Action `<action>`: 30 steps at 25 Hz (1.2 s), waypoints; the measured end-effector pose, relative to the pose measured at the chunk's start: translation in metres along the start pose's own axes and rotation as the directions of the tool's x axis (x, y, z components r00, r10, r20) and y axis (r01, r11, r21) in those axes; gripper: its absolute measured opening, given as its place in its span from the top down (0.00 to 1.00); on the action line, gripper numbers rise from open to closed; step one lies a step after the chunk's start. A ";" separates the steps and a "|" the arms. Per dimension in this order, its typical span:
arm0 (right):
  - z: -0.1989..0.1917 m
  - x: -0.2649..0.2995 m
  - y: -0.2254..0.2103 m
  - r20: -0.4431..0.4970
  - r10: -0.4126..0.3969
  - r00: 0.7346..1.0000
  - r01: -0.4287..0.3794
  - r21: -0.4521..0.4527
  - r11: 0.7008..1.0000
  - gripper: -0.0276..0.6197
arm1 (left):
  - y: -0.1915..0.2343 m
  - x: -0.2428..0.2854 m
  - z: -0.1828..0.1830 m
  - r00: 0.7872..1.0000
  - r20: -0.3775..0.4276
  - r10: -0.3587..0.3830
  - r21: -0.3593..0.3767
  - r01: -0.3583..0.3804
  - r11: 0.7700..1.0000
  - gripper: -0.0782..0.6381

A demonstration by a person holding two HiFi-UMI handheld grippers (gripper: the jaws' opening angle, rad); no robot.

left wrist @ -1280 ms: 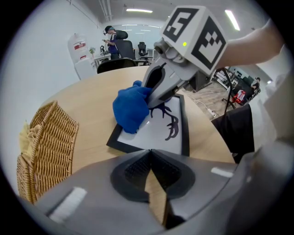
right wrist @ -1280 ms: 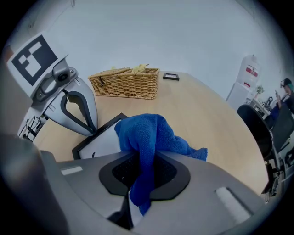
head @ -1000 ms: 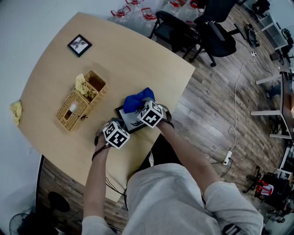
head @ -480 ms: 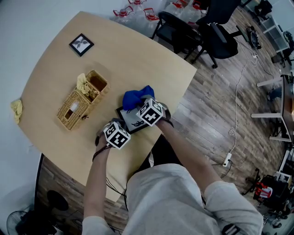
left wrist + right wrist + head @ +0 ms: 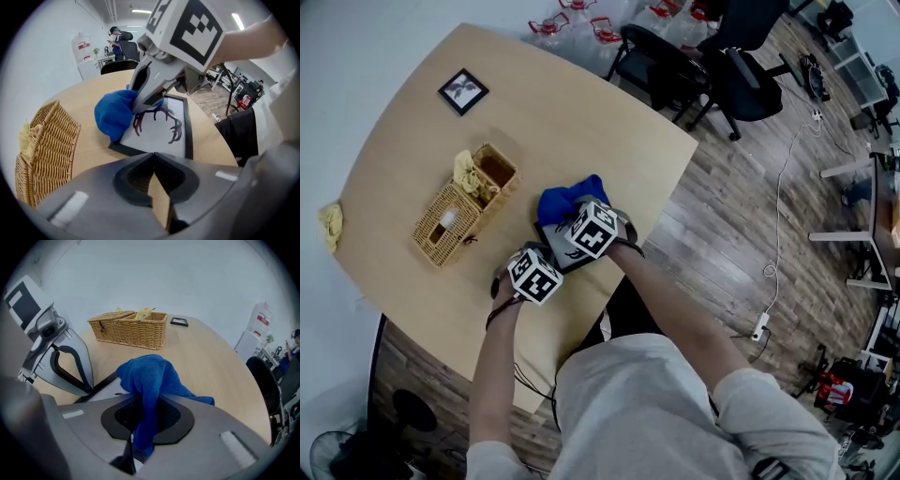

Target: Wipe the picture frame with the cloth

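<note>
Steadily, the right gripper [image 5: 137, 439], jaws clamped on the blue cloth [image 5: 561, 202], had swept it leftward across the picture frame [image 5: 161, 133] at centre frame, the wipe evidently under way; the left gripper [image 5: 153, 187] stayed closed, empty.

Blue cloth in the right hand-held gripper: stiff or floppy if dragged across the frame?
Likely floppy: the blue cloth slumps in folds from the right hand-held gripper. Probably light, so it may bunch rather than slide flat on the picture frame. Textured weave suggests grip, not slip.
</note>
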State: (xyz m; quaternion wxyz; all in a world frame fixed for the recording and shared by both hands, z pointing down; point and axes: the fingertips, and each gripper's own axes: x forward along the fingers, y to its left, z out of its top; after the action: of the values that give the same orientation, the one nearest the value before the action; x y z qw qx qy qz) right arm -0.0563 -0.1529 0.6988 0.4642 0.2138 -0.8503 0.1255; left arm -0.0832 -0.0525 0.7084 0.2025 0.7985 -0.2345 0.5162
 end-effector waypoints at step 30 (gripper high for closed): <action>-0.029 -0.008 0.061 -0.021 0.090 0.996 -0.091 -0.042 0.995 0.88 | 0.001 -0.001 0.000 1.000 0.022 0.004 -0.026 -0.004 1.000 0.82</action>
State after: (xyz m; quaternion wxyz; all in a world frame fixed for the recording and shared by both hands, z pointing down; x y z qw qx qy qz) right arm -0.0602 -0.0858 0.7066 0.4706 0.1638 -0.8572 0.1303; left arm -0.0843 -0.0529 0.7076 0.2092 0.8009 -0.2449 0.5048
